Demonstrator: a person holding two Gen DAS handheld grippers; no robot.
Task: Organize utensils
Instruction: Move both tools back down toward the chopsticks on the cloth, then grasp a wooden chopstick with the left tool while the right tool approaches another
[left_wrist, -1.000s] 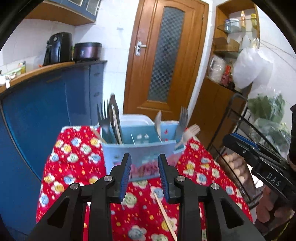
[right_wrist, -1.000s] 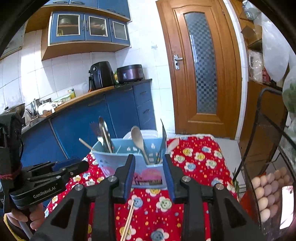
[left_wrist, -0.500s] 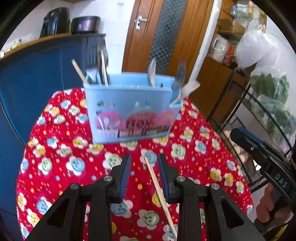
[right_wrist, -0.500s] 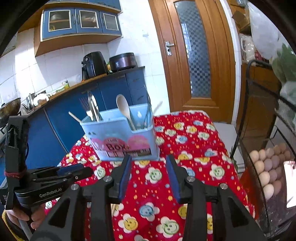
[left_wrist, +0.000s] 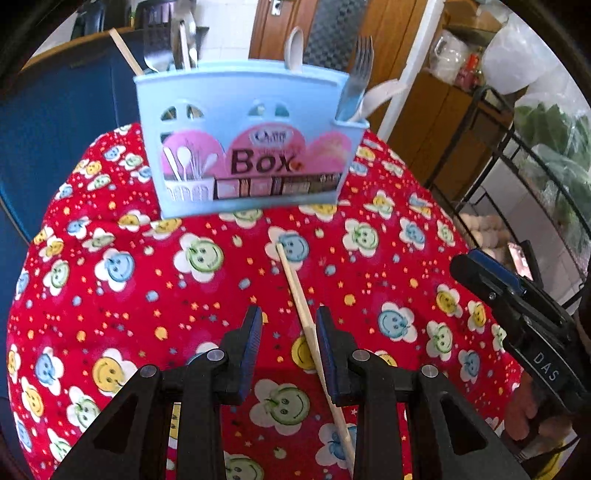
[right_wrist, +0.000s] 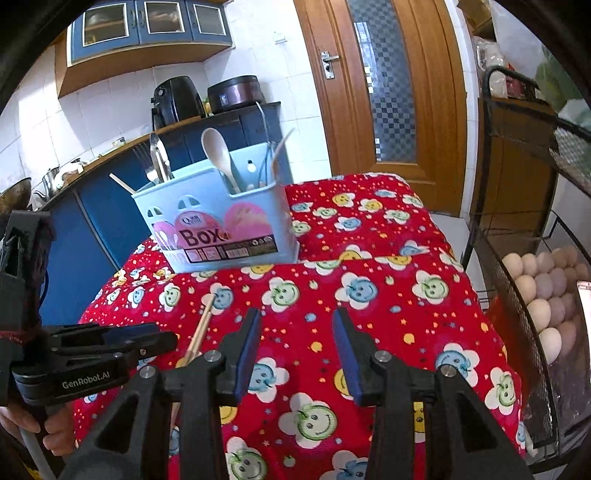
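Note:
A light blue utensil box (left_wrist: 245, 140) marked "Box" stands at the far side of the red flowered tablecloth (left_wrist: 147, 288); it also shows in the right wrist view (right_wrist: 218, 225). It holds forks, spoons, tongs and a chopstick. A wooden chopstick (left_wrist: 299, 299) lies on the cloth and runs between my left gripper's open jaws, close to the right finger. My left gripper (left_wrist: 290, 325) is low over it, holding nothing. My right gripper (right_wrist: 295, 328) is open and empty above the cloth, to the right of the chopstick (right_wrist: 201, 328).
A black wire rack (right_wrist: 524, 280) with eggs (right_wrist: 543, 288) stands right of the table. Blue cabinets (right_wrist: 110, 206) are on the left, with a wooden door (right_wrist: 388, 85) behind. The right gripper's body (left_wrist: 517, 314) shows at the right edge of the left wrist view.
Both grippers have tilted down and dropped toward the cloth. The left gripper has closed in on the lying chopstick, which now sits between its jaws. The right jaws have opened wider.

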